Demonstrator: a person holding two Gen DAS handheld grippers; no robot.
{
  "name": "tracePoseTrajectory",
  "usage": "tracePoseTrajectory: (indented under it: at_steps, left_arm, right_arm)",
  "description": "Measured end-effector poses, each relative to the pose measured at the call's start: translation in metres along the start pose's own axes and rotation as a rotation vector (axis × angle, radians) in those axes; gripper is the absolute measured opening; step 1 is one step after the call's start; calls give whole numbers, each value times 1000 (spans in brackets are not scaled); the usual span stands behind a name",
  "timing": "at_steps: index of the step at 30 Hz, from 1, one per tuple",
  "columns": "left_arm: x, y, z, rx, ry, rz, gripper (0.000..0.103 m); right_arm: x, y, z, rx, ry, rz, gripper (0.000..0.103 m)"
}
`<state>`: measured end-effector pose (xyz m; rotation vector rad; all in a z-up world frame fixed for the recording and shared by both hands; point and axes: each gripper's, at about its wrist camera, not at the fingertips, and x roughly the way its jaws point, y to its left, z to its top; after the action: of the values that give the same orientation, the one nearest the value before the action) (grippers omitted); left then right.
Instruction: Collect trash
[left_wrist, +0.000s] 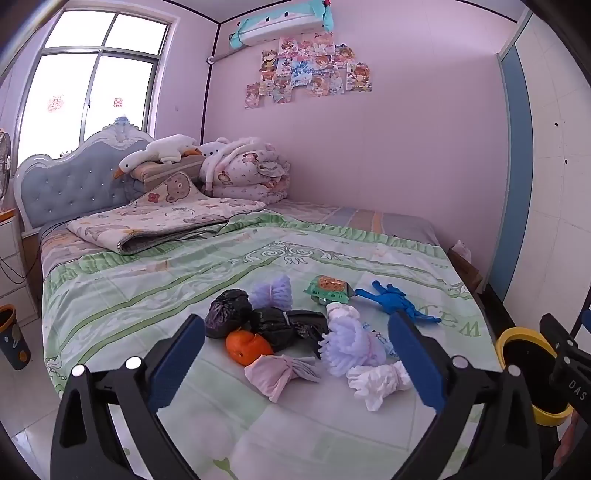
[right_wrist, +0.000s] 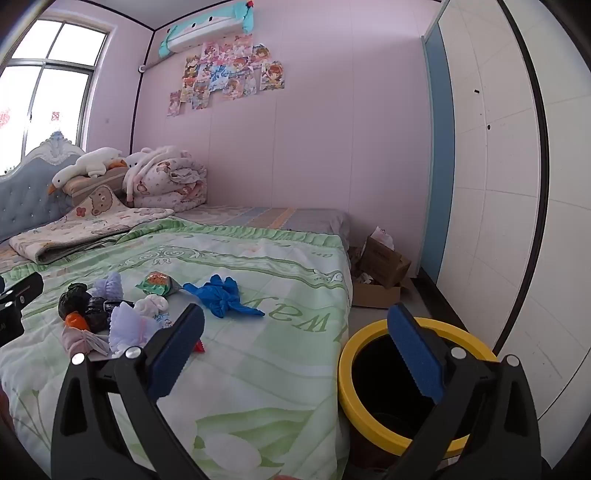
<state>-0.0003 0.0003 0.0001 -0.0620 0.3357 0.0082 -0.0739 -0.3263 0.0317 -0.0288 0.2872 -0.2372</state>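
A heap of trash lies on the green bedspread (left_wrist: 147, 295): black bags (left_wrist: 225, 314), an orange peel (left_wrist: 247, 347), a pink wrapper (left_wrist: 277, 373), white foam nets (left_wrist: 380, 380), a green snack packet (left_wrist: 328, 290) and a blue glove (left_wrist: 395, 301). My left gripper (left_wrist: 295, 365) is open and empty, hovering just before the heap. My right gripper (right_wrist: 295, 354) is open and empty, over the bed's edge beside a yellow-rimmed bin (right_wrist: 417, 384). The blue glove (right_wrist: 221, 295) and heap (right_wrist: 110, 314) lie to its left. The bin also shows in the left wrist view (left_wrist: 524, 362).
Folded quilts and a goose plush (left_wrist: 159, 155) sit at the bed's head. An open cardboard box (right_wrist: 380, 269) stands on the floor by the wardrobe (right_wrist: 498, 184). A small dark bin (left_wrist: 13, 336) stands left of the bed.
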Motion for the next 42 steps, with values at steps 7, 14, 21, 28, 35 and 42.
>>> tracePoseTrajectory:
  at_steps: [7,14,21,28,35,42]
  left_arm:
    - [1,1,1,-1,-1,-8,96]
    - [0,4,2,1,0,-4,96]
    - [-3,-1,2,9,-1,0,96]
    - [-4,-2,2,13,0,0,96]
    - [-3,-2,2,9,5,-1,96]
    - [-3,-2,2,7,5,0,96]
  right_arm:
    - [0,0,0,-1,-5,0,95]
    - [0,1,-1,1,-1,0,95]
    - [-1,1,0,0,-3,-1,95]
    - [0,0,0,-1,-1,0,95]
    - [0,0,-1,-3,2,1,95]
    - [2,0,0,-2,3,3,95]
